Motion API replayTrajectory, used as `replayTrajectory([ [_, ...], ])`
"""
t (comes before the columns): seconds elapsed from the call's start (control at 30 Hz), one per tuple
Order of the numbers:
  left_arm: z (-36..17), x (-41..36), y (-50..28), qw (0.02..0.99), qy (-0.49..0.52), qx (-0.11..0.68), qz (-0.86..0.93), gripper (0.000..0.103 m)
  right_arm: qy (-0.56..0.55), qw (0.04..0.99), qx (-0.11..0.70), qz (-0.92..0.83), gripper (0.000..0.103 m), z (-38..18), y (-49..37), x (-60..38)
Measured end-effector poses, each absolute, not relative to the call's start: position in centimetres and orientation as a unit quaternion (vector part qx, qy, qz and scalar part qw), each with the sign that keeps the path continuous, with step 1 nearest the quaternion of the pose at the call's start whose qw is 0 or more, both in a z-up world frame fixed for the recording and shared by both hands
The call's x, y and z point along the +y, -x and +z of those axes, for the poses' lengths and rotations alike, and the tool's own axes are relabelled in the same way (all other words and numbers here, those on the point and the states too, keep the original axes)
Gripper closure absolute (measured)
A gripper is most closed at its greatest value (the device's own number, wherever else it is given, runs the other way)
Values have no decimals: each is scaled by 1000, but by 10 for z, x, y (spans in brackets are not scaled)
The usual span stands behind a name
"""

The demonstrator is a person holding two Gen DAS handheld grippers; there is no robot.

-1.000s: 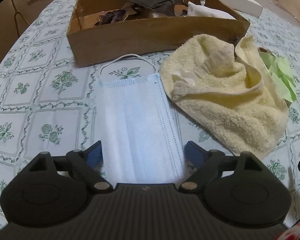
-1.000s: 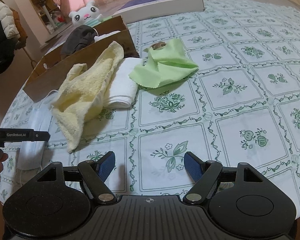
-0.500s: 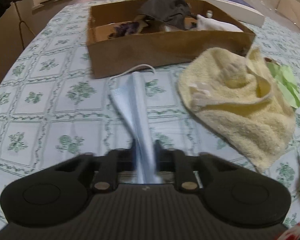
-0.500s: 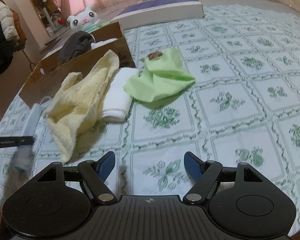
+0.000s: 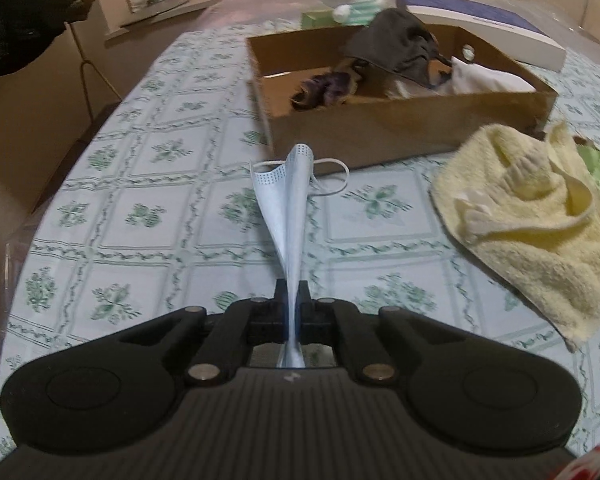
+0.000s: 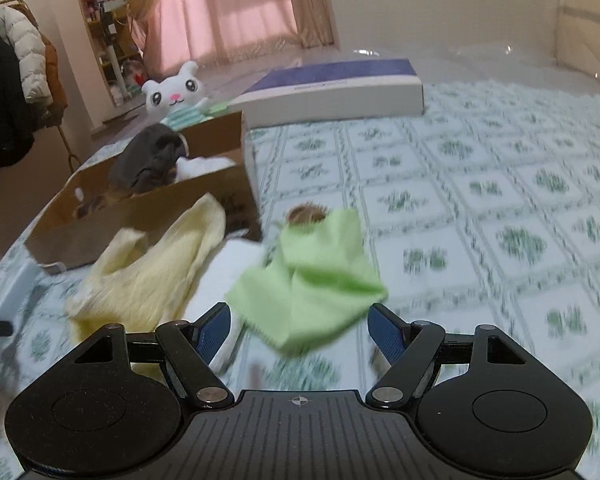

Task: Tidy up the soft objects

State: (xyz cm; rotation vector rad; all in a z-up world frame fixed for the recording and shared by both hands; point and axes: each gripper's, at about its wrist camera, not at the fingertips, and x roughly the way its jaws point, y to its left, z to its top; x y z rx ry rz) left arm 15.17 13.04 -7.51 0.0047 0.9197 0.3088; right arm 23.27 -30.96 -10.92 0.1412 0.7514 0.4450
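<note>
Pale blue mask (image 5: 286, 216): a pleated face mask is pinched at its near end and stretched forward, its far end fanned out above the tablecloth, just short of the box; white ear loops (image 5: 332, 176) are seen trailing at that far end.
Left gripper (image 5: 292, 300): the jaws are closed tight on the mask, with the cloth squeezed into a narrow strip between the two pads.
Right gripper (image 6: 299, 330): the jaws are held wide apart with nothing gripped; the green cloth is seen in the gap between the blue pads (image 6: 214, 330), though contact cannot be told because of blur.
Green cloth (image 6: 316, 276): a crumpled light green cloth is spread on the table, beside the white towel.
Brown item (image 6: 306, 213): a small brown object is partly covered by the far edge of the green cloth; what it is cannot be told.
Yellow towel (image 5: 536, 224): a fluffy pale yellow towel is heaped right of the mask, against the near wall of the box.
White towel (image 6: 228, 276): a folded white towel is partly covered by the yellow one.
Cardboard box (image 5: 380, 128): an open tray-like box is set beyond the mask; a dark grey garment (image 5: 400, 44), a white cloth (image 5: 488, 80) and a dark fuzzy piece (image 5: 324, 88) are held inside it.
Tablecloth (image 5: 148, 216): a white cover with green floral squares is spread over the table.
Plush toy (image 6: 174, 94): a white rabbit is placed behind the box.
Flat box (image 6: 336, 88): a long white and blue box is laid at the far edge.
</note>
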Motion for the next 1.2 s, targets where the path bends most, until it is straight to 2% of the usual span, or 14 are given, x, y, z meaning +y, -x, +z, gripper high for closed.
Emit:
replayTrajectory([
  [0.33,-73,145,-157,884,9,439,163,99,-38,904,383,184,28,-143,-282,-299],
  [0.37,-74,146,-157,883,10,440,163,99,-31,905,383,182,38,-145,-281,-298],
  [0.4,-75,146,-156,883,11,441,163,99,-22,908,375,183,57,-146,-279,-297],
  [0.43,-76,146,-156,882,10,441,163,99,-10,911,369,185,62,-146,-278,-295],
  [0.47,-77,145,-155,882,10,442,163,99,2,911,367,188,74,-147,-276,-294],
  [0.5,-77,145,-155,882,12,442,163,99,10,912,363,190,93,-147,-274,-294],
  [0.53,-76,145,-154,882,13,441,163,99,12,912,361,195,99,-147,-273,-294],
  [0.8,-63,142,-140,891,17,426,159,99,-12,911,350,218,100,-131,-253,-308],
  [1.2,-7,145,-128,917,-7,370,150,99,-63,917,289,268,100,-51,-234,-315],
])
